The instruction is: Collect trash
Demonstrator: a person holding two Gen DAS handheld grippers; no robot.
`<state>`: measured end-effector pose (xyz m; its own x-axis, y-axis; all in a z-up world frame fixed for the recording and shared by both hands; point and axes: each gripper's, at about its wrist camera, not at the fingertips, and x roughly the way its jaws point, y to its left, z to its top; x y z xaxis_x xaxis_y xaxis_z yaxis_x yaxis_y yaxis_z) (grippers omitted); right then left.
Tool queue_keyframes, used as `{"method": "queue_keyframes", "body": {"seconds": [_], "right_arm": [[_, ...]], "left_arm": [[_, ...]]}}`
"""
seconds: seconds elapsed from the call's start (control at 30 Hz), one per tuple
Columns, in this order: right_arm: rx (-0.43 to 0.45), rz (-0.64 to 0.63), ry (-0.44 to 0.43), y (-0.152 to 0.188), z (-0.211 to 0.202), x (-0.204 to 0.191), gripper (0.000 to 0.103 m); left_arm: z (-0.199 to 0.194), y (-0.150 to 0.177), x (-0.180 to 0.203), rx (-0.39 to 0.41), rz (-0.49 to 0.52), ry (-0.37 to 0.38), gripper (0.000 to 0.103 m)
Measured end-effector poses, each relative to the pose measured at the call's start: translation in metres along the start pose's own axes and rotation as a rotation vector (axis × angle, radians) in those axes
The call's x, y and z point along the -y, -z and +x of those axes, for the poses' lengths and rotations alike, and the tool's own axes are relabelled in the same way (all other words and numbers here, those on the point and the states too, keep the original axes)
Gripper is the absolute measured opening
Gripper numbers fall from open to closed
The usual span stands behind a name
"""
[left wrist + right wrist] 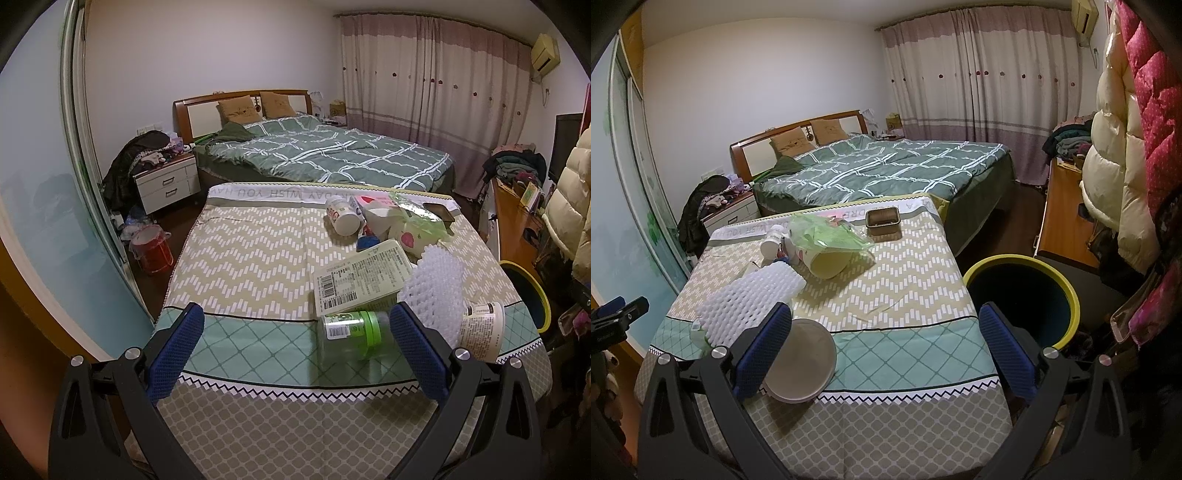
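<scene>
Holding both claws over the near edge of the table (258,236), I have nothing in either. My left claw (295,347) is spread wide, its blue pads well apart, above the teal band of the cloth. Just right of its middle a clear jar with a green lid (351,332) lies on its side, touching neither pad. Behind it lies a flat printed box (364,275), then a white foam net sleeve (437,291) and a tipped paper cup (482,328) near the right edge. Toward the far right corner sit a white bottle (341,216) and a crumpled green bag (417,218). My right claw (886,347) is equally wide open, its left pad close over a round grey lid (803,363). Past the table's right edge stands a yellow-rimmed bin (1067,291).
</scene>
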<state>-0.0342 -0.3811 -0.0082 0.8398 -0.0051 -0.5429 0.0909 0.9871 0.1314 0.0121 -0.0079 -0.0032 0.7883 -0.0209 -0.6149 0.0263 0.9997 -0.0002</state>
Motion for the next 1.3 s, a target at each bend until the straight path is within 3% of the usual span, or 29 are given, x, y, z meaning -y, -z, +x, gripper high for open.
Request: {"method": "queue_keyframes", "body": {"seconds": [1.3], "right_arm": [[-0.008, 0.013, -0.001, 0.0022, 0.0074, 0.0025, 0.097]], "left_arm": [[0.0043, 0.0013, 0.0013, -0.011, 0.007, 0.004, 0.099]]}}
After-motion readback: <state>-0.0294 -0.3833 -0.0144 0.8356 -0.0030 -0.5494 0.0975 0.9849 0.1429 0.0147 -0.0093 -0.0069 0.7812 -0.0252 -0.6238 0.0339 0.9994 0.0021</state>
